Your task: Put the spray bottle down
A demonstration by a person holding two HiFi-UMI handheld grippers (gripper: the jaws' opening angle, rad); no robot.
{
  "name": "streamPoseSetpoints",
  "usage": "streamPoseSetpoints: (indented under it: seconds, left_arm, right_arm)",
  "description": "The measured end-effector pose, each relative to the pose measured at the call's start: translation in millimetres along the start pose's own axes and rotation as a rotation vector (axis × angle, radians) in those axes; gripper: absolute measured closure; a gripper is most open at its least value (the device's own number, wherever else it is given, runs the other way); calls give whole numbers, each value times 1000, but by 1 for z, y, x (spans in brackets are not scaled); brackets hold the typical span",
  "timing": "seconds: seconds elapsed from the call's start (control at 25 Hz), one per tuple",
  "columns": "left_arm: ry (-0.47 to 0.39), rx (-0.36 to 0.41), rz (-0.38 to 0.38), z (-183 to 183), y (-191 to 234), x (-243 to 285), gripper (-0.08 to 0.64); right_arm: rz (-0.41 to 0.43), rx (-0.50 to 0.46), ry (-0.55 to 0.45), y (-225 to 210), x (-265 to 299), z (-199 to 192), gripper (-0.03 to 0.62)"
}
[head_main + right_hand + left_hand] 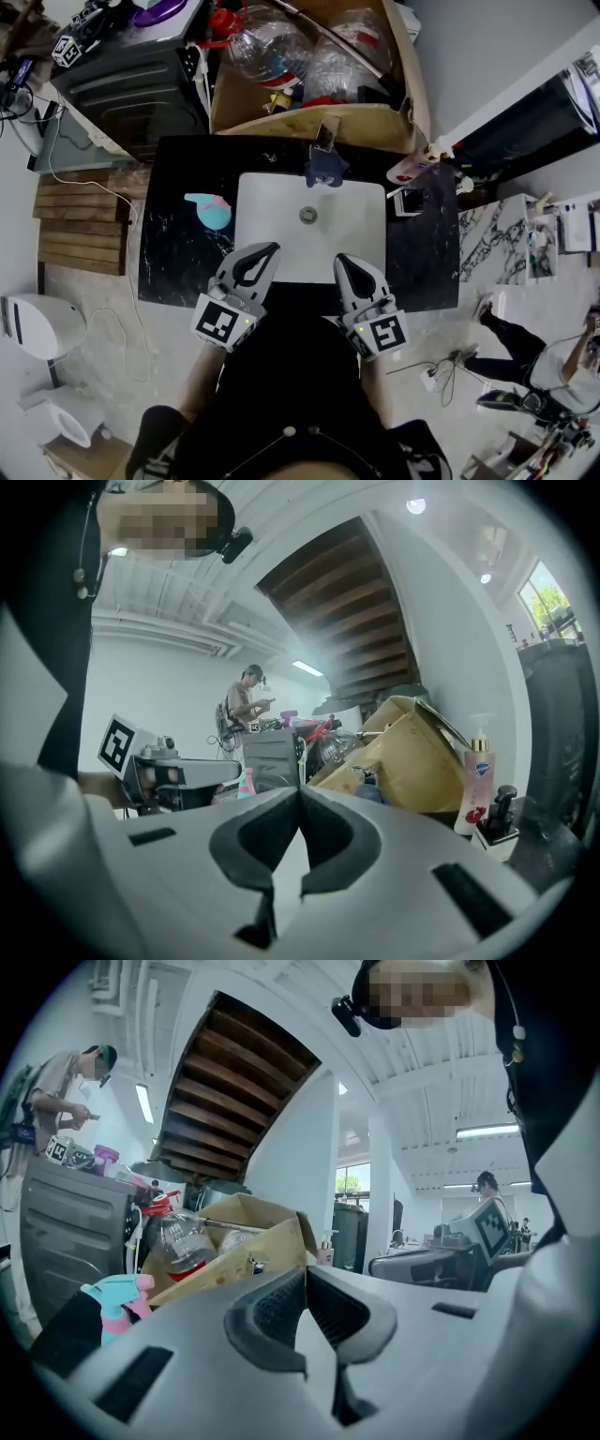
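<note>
A teal spray bottle (pixel 211 208) with a pink trigger rests on the black marble counter (pixel 178 272), left of the white sink (pixel 281 225). It also shows low at the left of the left gripper view (pixel 117 1302). My left gripper (pixel 267 249) hovers over the sink's near edge, to the right of the bottle and apart from it, shut and empty. My right gripper (pixel 345 261) hangs beside it over the sink's near right part, also shut with nothing in it. In each gripper view the jaw tips touch, left gripper (pixel 305 1271) and right gripper (pixel 300 789).
Behind the sink are a faucet (pixel 325 150) and an open cardboard box (pixel 375 117) with plastic bottles in it. A soap pump bottle (pixel 412 169) and a small holder stand on the counter's right. A dark cabinet (pixel 131 84) is at the back left. A person (pixel 525 356) stands on the floor at the right.
</note>
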State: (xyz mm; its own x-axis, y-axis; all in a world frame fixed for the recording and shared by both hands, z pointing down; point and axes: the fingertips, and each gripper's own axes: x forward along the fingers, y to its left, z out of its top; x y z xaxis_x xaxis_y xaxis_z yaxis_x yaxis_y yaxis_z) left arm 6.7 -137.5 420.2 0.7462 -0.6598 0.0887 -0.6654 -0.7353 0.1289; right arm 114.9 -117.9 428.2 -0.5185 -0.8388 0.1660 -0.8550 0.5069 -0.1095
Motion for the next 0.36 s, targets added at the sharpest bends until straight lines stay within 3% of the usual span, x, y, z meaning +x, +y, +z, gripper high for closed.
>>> streamPoseSetpoints:
  seconds: [0.36]
  left_arm:
    - [35,-30,8,-6,3,0,551]
  right_arm:
    - [13,-41,25,5,6,-2,591]
